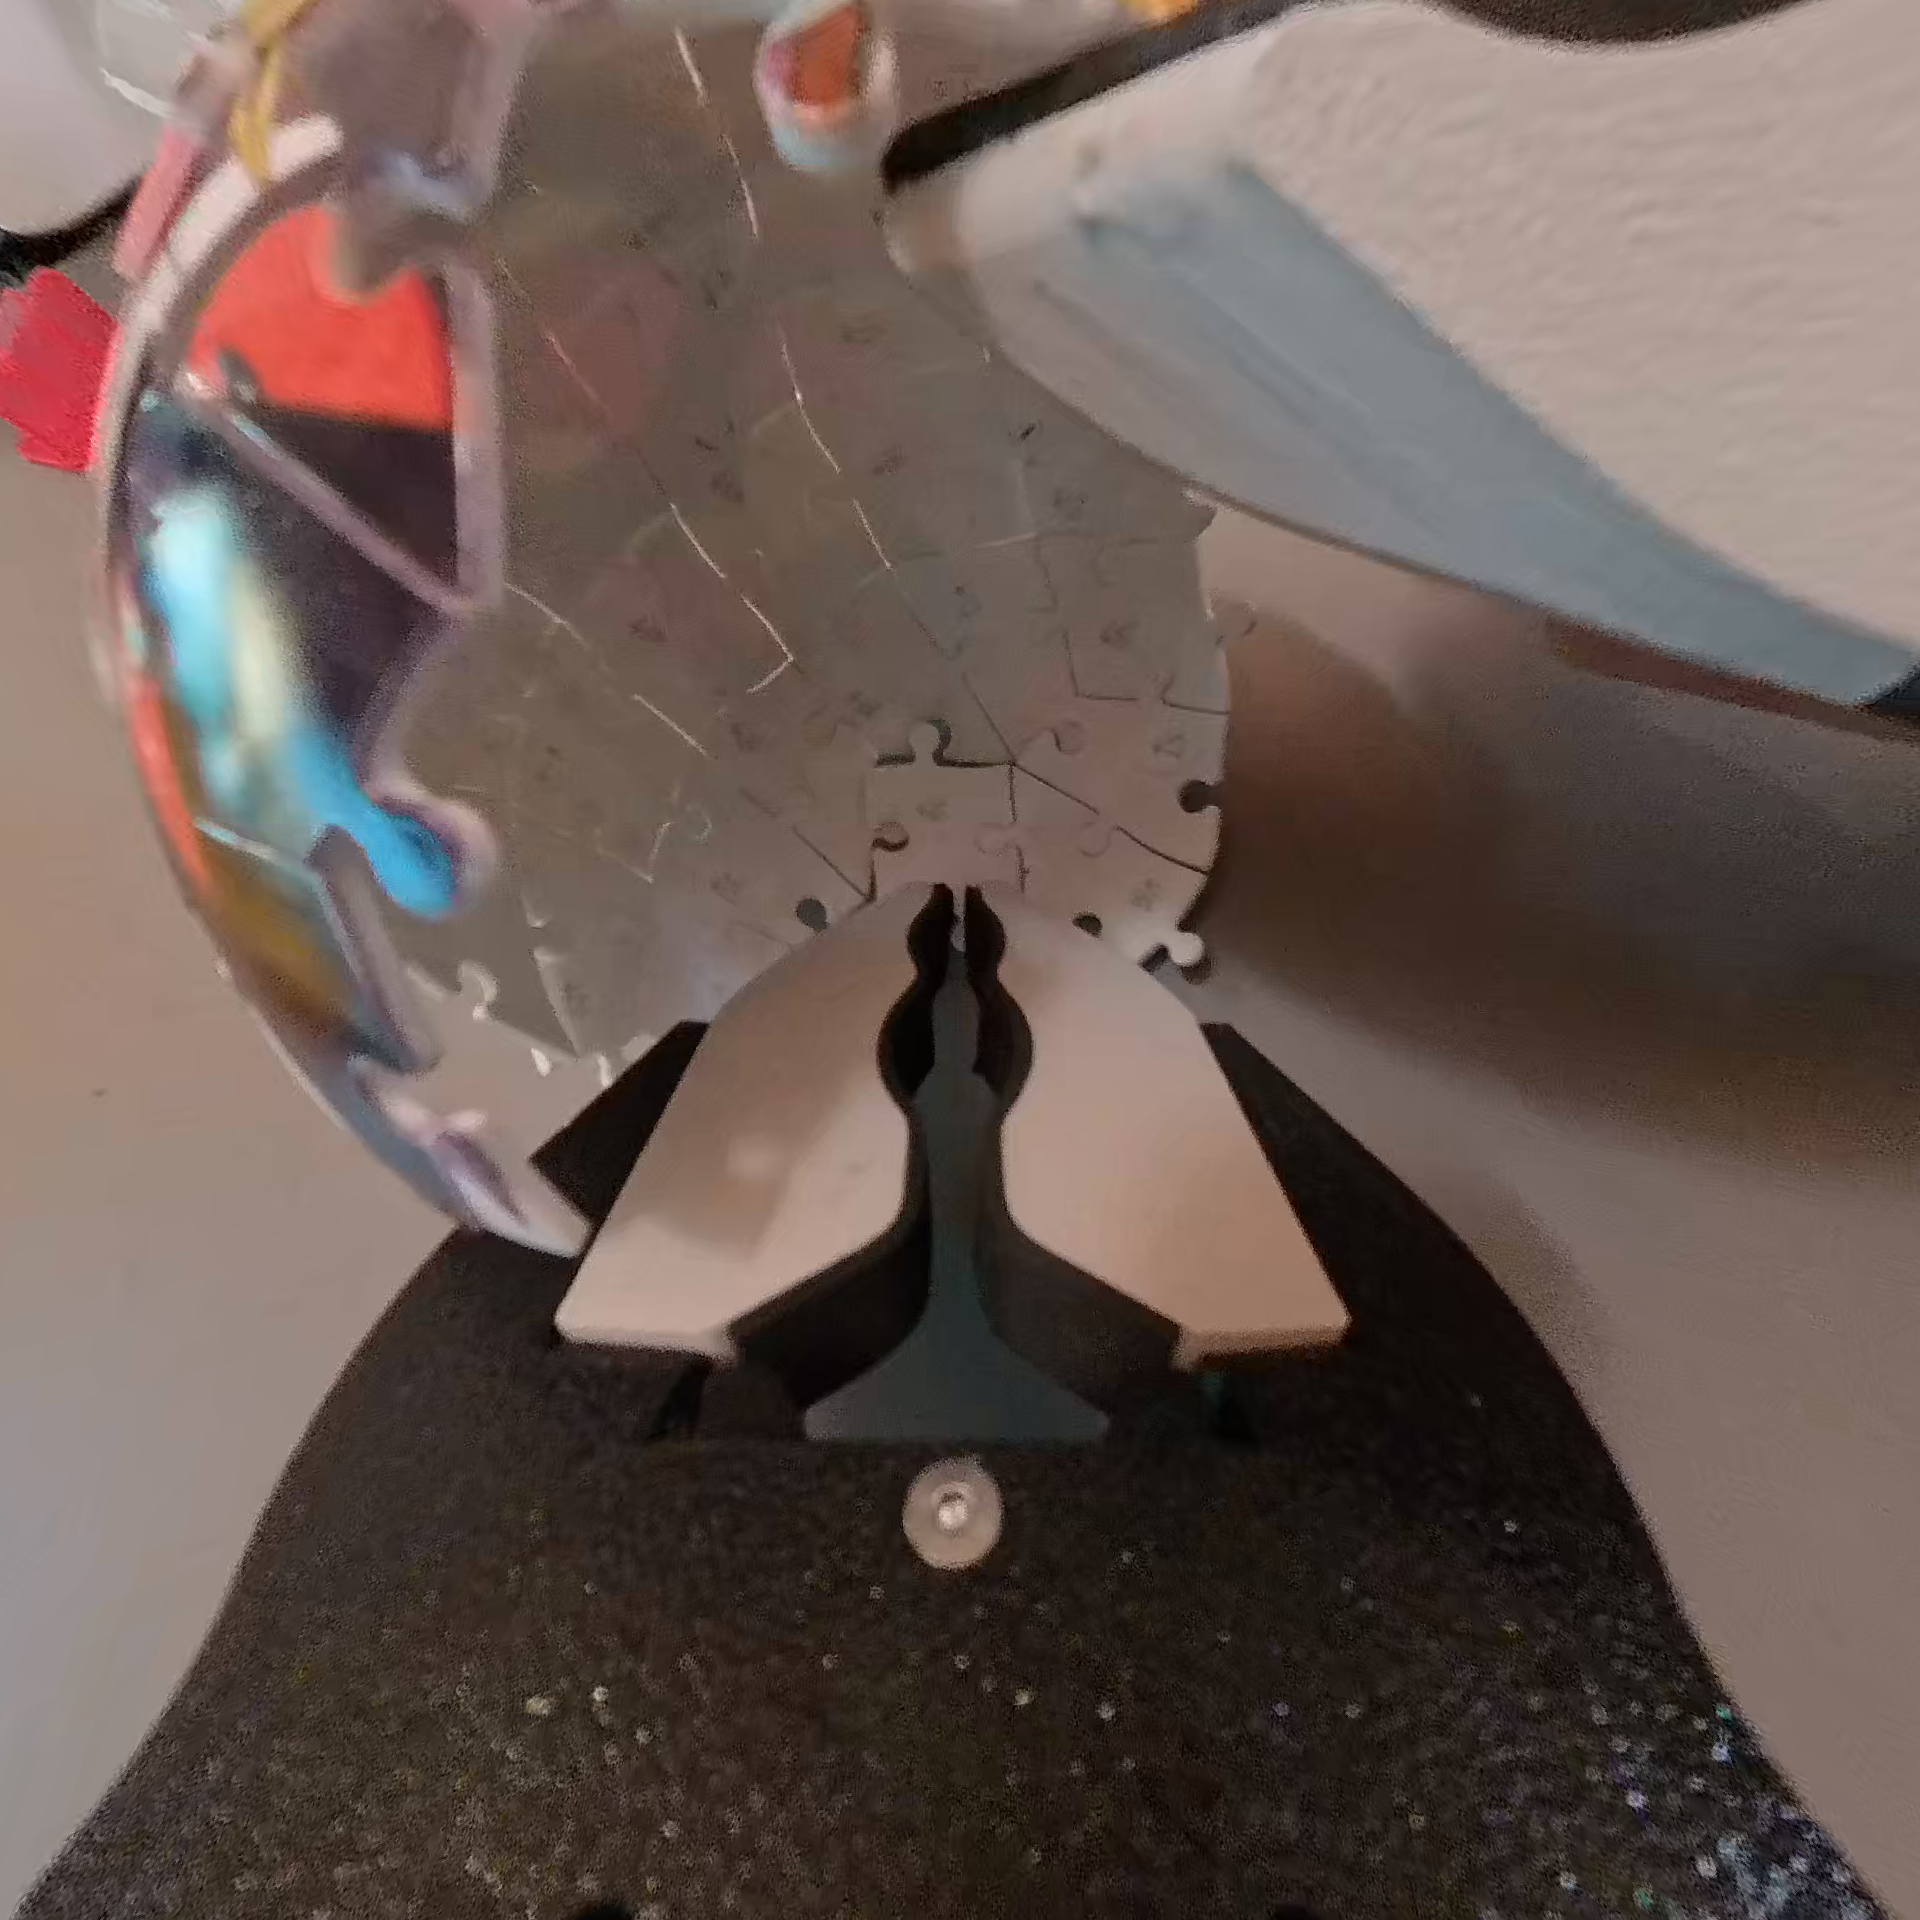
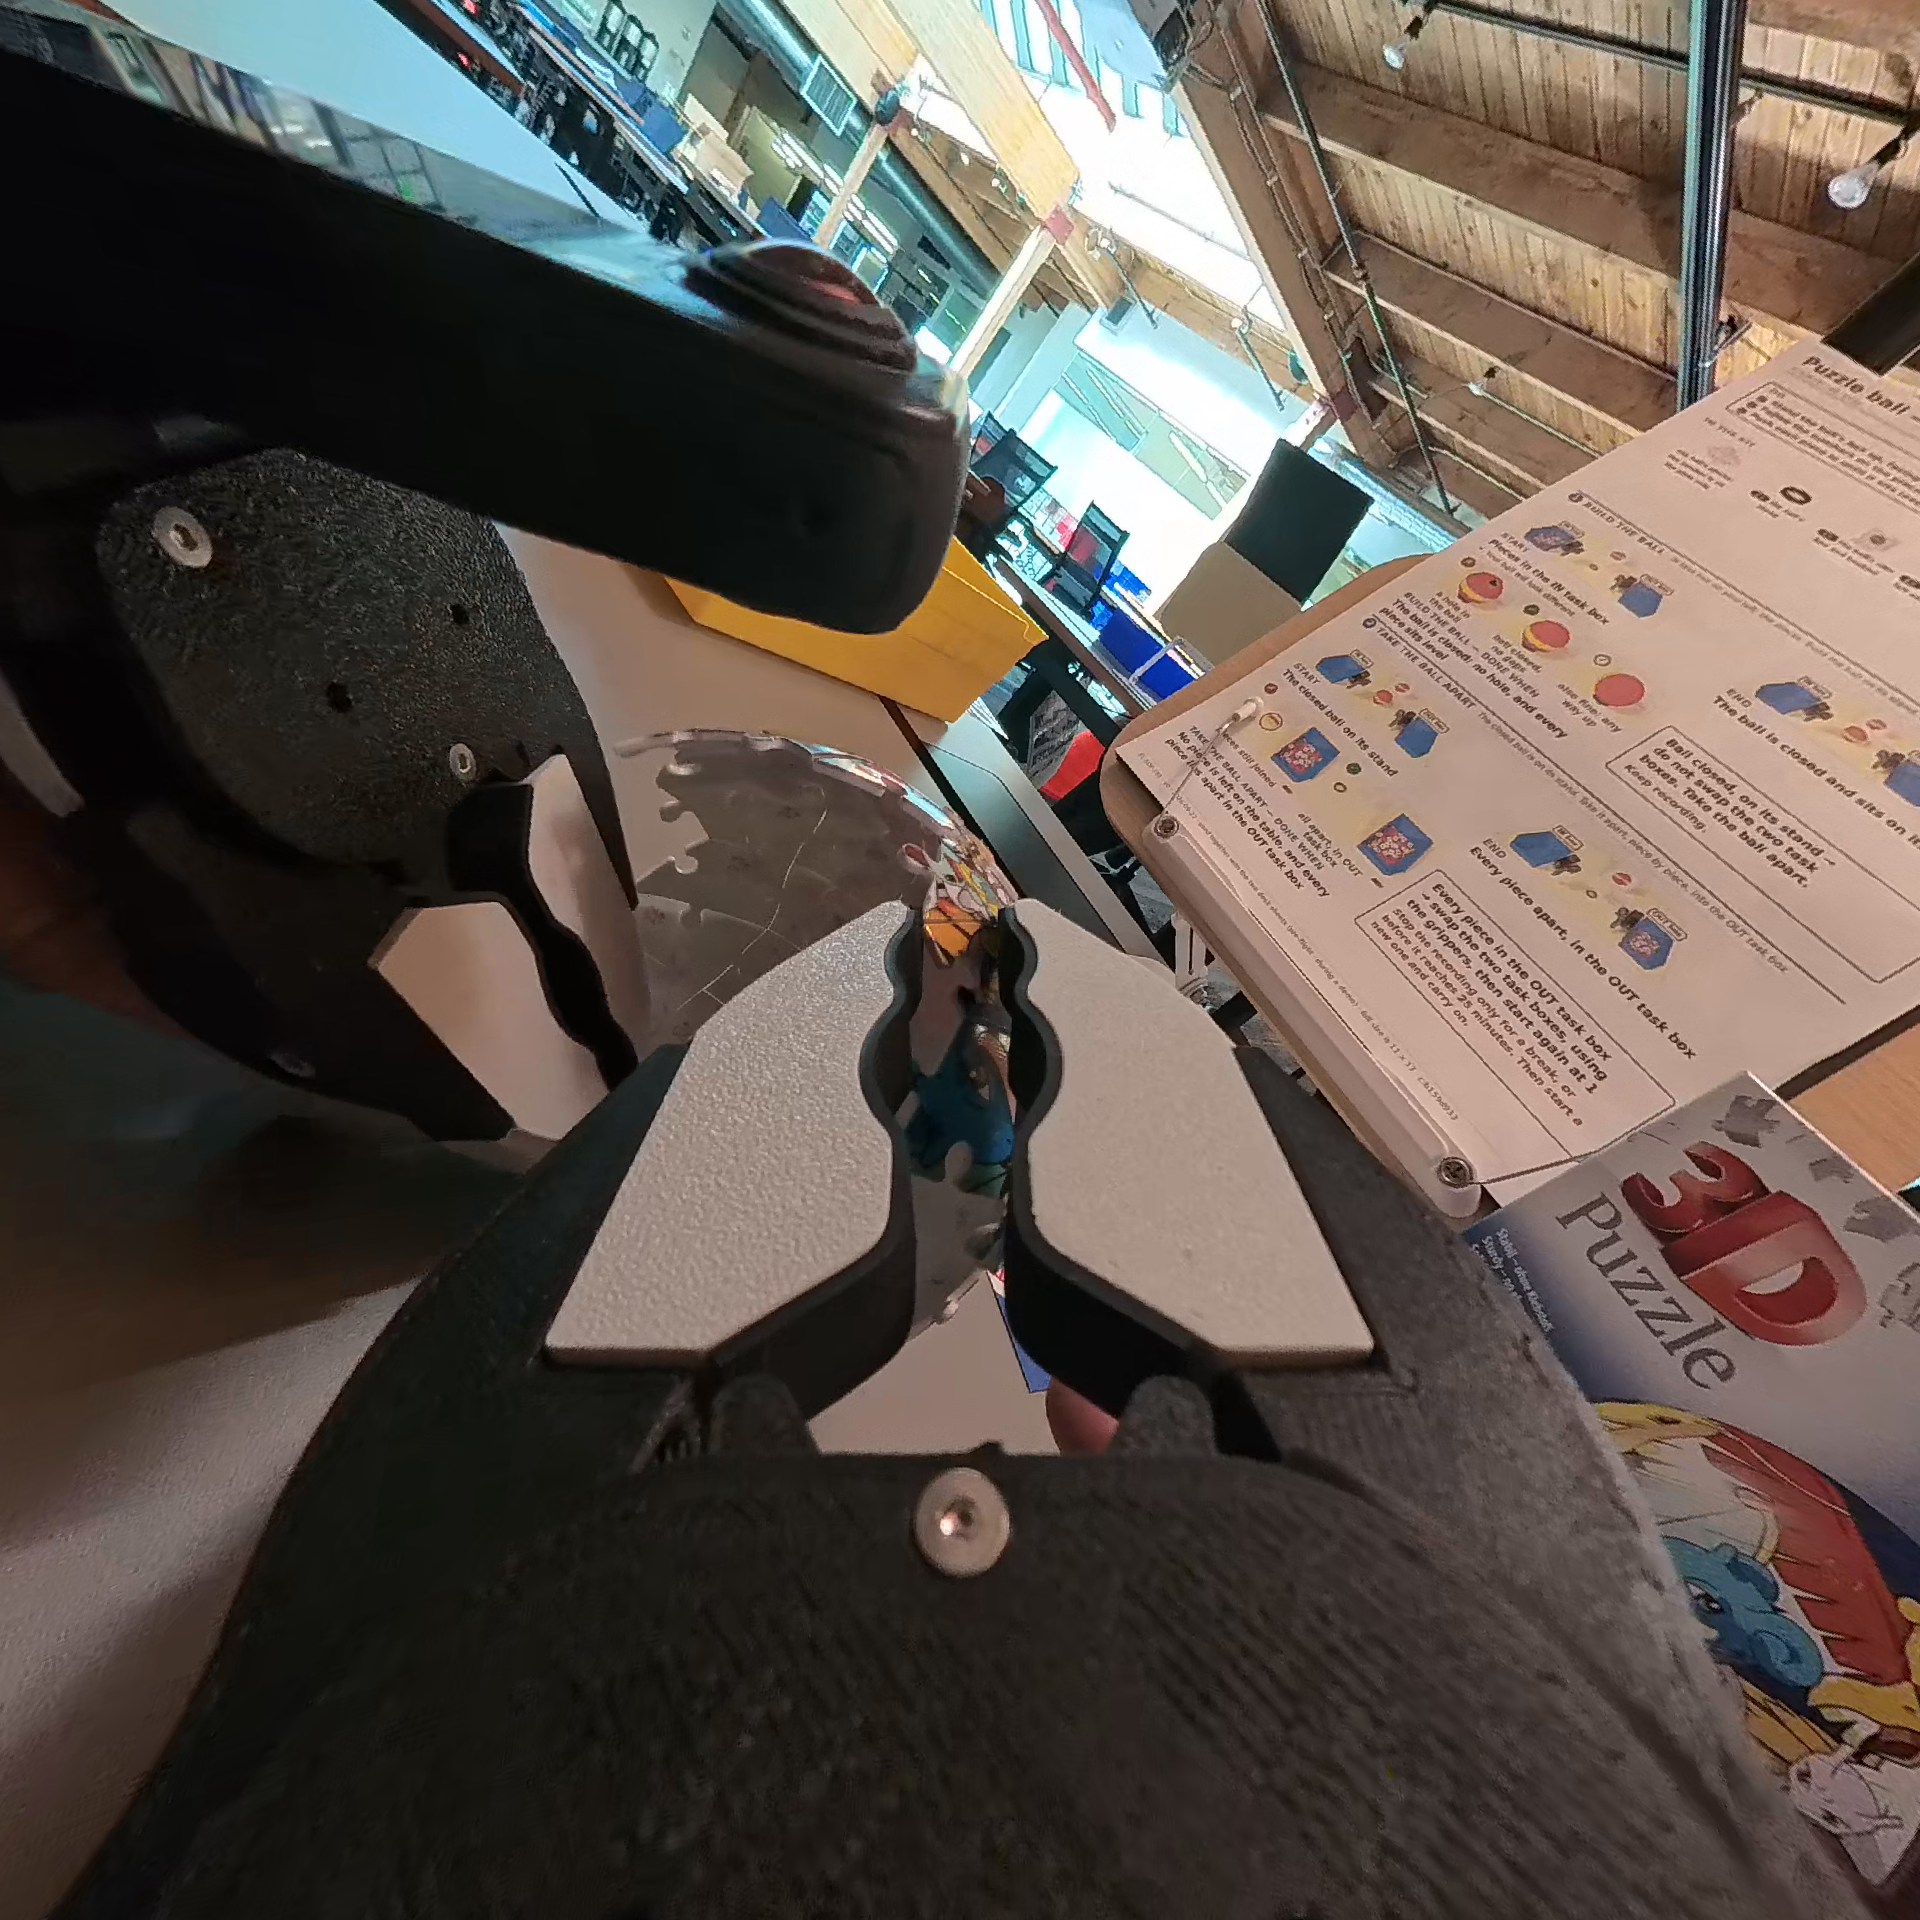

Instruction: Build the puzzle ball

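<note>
Ball [image 1: 790, 623] is part built: we see a joined half-shell with a jagged open rim, so many pieces remain. Left tongs [image 1: 956, 914] pinch its edge; right tongs [image 2: 961, 940] clasp its printed side

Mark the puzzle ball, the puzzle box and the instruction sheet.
puzzle ball [image 1: 790, 582], left wrist view, grey inner face of joined pieces.
puzzle box [image 2: 1766, 1382], right wrist view, printed lid.
instruction sheet [image 2: 1558, 790], right wrist view, sheet's middle.

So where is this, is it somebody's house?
Probably not a house: it looks like a big workshop or lab hall. There are high wooden ceiling beams, long rows of work tables with yellow bins, and a printed instruction sheet on a stand.
</note>
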The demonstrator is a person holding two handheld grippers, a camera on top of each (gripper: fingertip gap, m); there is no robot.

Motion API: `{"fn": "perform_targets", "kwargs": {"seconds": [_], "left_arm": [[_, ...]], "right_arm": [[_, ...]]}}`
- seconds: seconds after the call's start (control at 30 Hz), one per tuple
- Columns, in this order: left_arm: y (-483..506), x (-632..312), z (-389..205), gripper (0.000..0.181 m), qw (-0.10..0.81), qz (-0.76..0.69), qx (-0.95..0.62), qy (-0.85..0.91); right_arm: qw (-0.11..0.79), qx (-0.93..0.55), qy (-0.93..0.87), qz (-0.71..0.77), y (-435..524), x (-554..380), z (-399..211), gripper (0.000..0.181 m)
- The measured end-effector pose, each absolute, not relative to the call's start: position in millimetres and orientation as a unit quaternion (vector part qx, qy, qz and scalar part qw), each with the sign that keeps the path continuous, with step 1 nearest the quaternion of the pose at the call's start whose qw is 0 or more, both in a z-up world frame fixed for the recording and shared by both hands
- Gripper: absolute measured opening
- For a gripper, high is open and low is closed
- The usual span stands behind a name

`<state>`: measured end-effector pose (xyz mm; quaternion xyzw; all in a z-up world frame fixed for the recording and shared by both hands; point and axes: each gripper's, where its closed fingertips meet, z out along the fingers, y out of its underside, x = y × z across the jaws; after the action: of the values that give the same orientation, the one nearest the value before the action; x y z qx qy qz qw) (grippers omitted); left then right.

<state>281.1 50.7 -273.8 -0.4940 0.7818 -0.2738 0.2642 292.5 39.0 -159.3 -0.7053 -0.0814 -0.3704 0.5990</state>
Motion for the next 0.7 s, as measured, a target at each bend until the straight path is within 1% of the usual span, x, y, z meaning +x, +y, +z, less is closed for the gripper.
{"fn": "perform_targets", "kwargs": {"seconds": [0.2, 0.57, 0.63, 0.7], "left_arm": [[54.0, 289.2, -270.6, 0.000, 0.294, -0.275, -0.469, 0.786], [49.1, 295.6, -273.2, 0.000, 0.298, -0.240, -0.431, 0.817], [49.4, 289.2, -272.7, 0.007, 0.288, -0.244, -0.447, 0.811], [43.3, 276.8, -270.4, 0.014, 0.243, -0.275, -0.476, 0.799]], "right_arm": [[0.602, -0.704, -0.079, -0.369, 39.3, 293.0, -159.0, 0.014], [0.614, -0.697, -0.059, -0.364, 35.2, 299.2, -157.8, 0.013], [0.615, -0.698, -0.060, -0.363, 35.7, 298.6, -158.0, 0.013], [0.615, -0.698, -0.062, -0.363, 36.4, 297.5, -158.1, 0.013]]}}
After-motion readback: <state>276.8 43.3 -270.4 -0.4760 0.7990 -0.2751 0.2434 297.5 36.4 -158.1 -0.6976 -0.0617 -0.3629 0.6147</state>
